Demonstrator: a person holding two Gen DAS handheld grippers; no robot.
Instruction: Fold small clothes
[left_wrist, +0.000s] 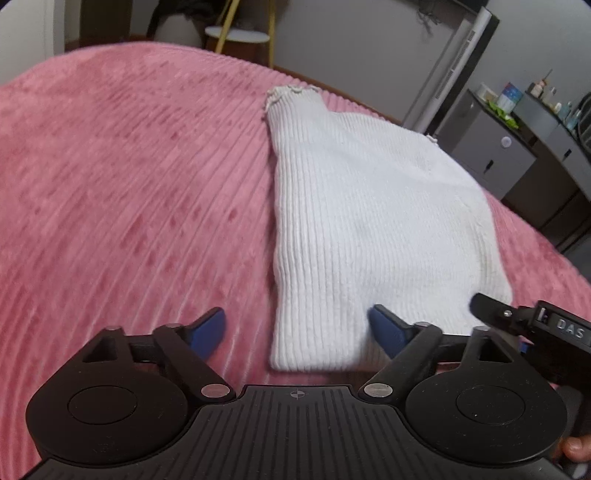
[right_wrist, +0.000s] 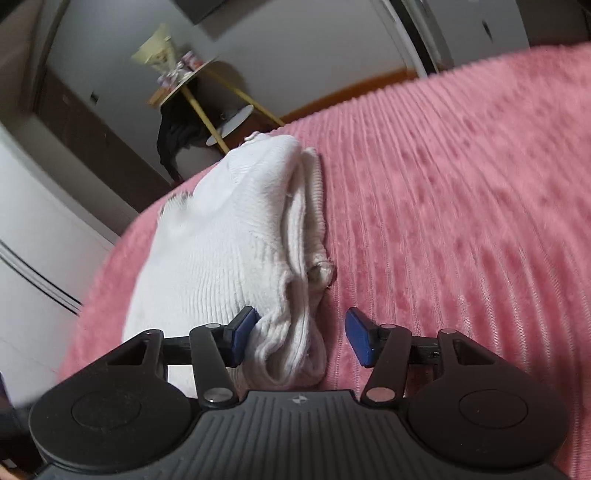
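A white ribbed knit garment (left_wrist: 373, 218) lies folded on the pink ribbed bedspread (left_wrist: 129, 184). My left gripper (left_wrist: 299, 332) is open, its blue pads astride the garment's near left corner, holding nothing. In the right wrist view the garment (right_wrist: 229, 243) shows as a folded stack with layered edges on its right side. My right gripper (right_wrist: 299, 336) is open around the near end of that stack; the left pad (right_wrist: 242, 332) touches the cloth, the right pad (right_wrist: 360, 341) stands clear over the bedspread (right_wrist: 461, 221). The right gripper's body (left_wrist: 532, 325) shows beside the garment in the left wrist view.
The bed's far edge runs just behind the garment. Beyond it stand a grey cabinet (left_wrist: 491, 155) with small items on top, a white tall unit (left_wrist: 454, 70), and a yellow-legged round side table (right_wrist: 207, 96) with dark clothing hung on it.
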